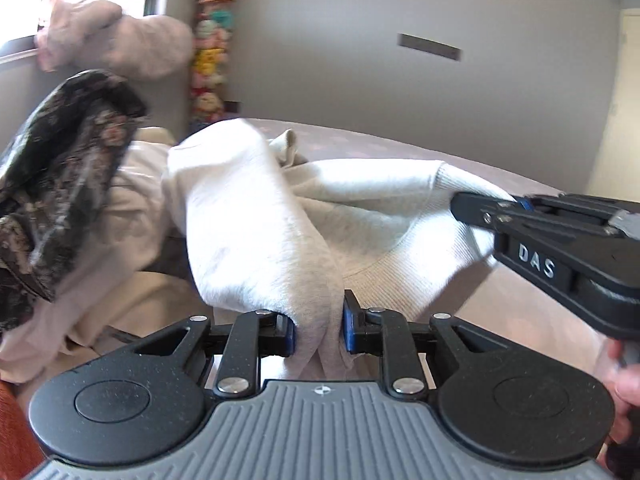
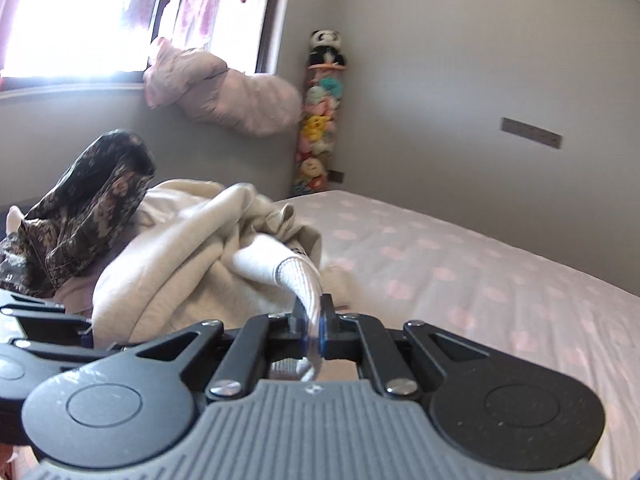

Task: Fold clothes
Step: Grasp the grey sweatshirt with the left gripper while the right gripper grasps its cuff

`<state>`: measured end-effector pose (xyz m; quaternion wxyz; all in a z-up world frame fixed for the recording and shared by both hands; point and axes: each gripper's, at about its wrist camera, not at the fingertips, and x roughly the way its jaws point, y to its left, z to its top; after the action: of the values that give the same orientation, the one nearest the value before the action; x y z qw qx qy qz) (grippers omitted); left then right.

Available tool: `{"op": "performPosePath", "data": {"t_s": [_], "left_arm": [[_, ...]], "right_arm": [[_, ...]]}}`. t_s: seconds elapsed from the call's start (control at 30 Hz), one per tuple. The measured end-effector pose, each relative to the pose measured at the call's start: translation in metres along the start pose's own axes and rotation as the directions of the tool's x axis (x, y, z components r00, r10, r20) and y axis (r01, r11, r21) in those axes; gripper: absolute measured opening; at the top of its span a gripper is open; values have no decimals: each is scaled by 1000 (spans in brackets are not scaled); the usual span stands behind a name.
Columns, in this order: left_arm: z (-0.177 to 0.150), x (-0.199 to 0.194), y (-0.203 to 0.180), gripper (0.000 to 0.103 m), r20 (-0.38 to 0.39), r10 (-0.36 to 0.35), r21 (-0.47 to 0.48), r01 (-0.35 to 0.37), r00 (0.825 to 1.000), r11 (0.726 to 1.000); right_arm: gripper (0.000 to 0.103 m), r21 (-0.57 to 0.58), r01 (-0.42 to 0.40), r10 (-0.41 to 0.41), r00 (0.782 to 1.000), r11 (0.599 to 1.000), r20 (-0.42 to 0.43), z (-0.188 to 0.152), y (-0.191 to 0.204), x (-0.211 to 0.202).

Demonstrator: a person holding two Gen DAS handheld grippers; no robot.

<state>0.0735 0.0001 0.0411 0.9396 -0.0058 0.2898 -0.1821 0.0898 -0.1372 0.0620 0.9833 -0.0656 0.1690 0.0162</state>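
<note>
A white-grey sweatshirt [image 1: 256,216] hangs bunched above the bed. My left gripper [image 1: 319,328] is shut on a fold of its body fabric. My right gripper [image 2: 312,320] is shut on its ribbed cuff [image 2: 302,280]; that gripper also shows in the left wrist view [image 1: 480,204], at the right, pinching the ribbed edge. In the right wrist view the sweatshirt [image 2: 180,248] lies crumpled to the left of the cuff. The rest of the garment is hidden in folds.
A dark floral garment [image 1: 60,184] and a cream one [image 1: 132,216] are piled at the left. A bed with a pink-dotted sheet [image 2: 460,272] stretches right. A pink pillow [image 2: 224,96] sits on the window sill. A stack of plush toys [image 2: 320,120] stands in the corner.
</note>
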Motion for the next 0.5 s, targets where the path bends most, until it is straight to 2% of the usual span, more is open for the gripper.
{"op": "performPosePath", "data": {"t_s": [0.1,0.23,0.37,0.5], "left_arm": [[-10,-21,-29,19,-25,-75,25,75,997,997],[-28,-45,-60,19,-75,-158,50,162,985,985],[-42,-53,-74,19,-149,-196,57,206,969,977],[-56,-41,-71,21,-237,-191,56,209,953,976]], "right_arm": [[6,29,48,-49,999,998,24,-7,-21,-40],[6,69,97,-98,995,993,7,-26,-42,-84],[6,90,124,-121,992,988,-40,-55,-51,-121],[6,107,109,-98,990,988,-103,-79,-51,-126]]}}
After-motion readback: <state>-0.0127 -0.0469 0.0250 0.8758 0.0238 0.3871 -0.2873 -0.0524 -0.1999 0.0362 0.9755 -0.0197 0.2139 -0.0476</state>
